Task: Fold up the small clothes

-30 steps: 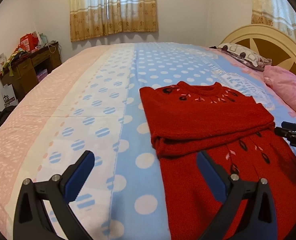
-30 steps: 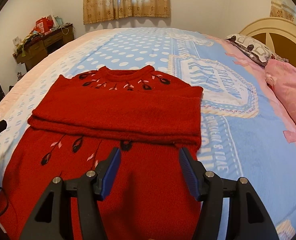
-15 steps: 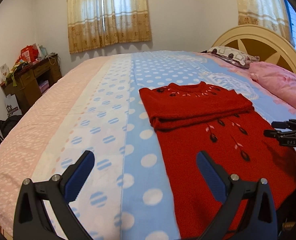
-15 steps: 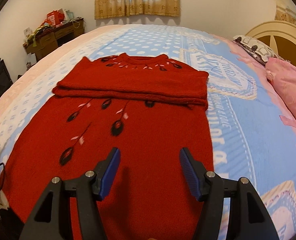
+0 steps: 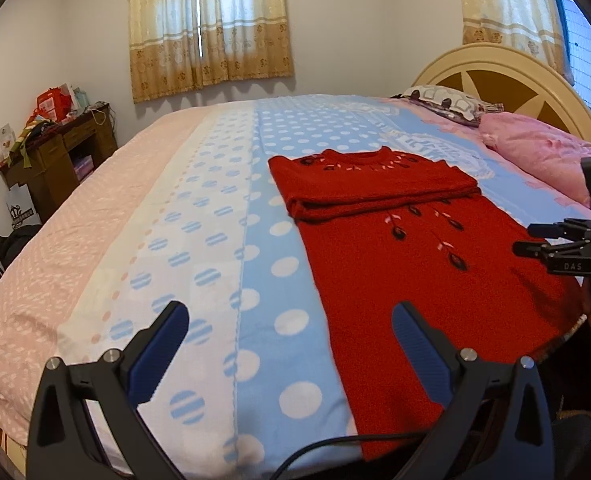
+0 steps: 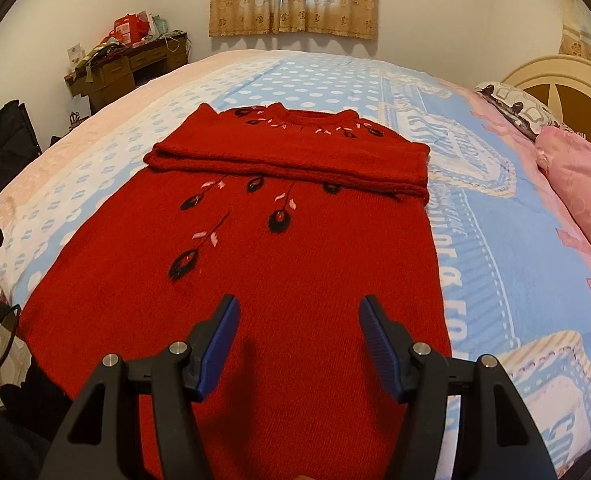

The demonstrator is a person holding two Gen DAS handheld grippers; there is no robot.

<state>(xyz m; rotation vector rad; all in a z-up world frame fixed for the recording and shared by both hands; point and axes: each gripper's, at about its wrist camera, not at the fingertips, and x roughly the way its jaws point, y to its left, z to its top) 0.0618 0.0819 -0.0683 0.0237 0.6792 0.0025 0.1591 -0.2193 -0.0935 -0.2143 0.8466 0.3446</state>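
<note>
1. Standing apart with nothing between them, the jaws of the right gripper (image 6: 298, 342) hover over the lower body of the red sweater (image 6: 255, 264); the blue pads touch no cloth.
2. The left gripper (image 5: 289, 354) also has its jaws wide apart and empty — one pad sits over the dotted blue bedspread (image 5: 199, 248), the other over the sweater's near left edge.
3. The sweater lies flat on the bed, neckline toward the far side, hem at the near edge of the mattress. Its sleeves are already folded across the chest into a thick band (image 6: 291, 166) just below the collar.
4. Judged from that, the remaining step is probably bringing the hem up toward the collar.
5. The knit looks soft, thick and limp: it should drape and sag between two grip points rather than hold a line, and it seems light enough to lift easily. Fuzzy yarn should give the pads good bite, so slipping looks unlikely — stretching or dragging the folded band out of place seems the bigger risk.
6. Best holds are likely the two bottom corners of the hem, one per gripper, pinching both layers together.
7. Beyond the sweater lie a pink pillow (image 6: 583, 184) and a cream headboard (image 5: 507, 80).
</note>
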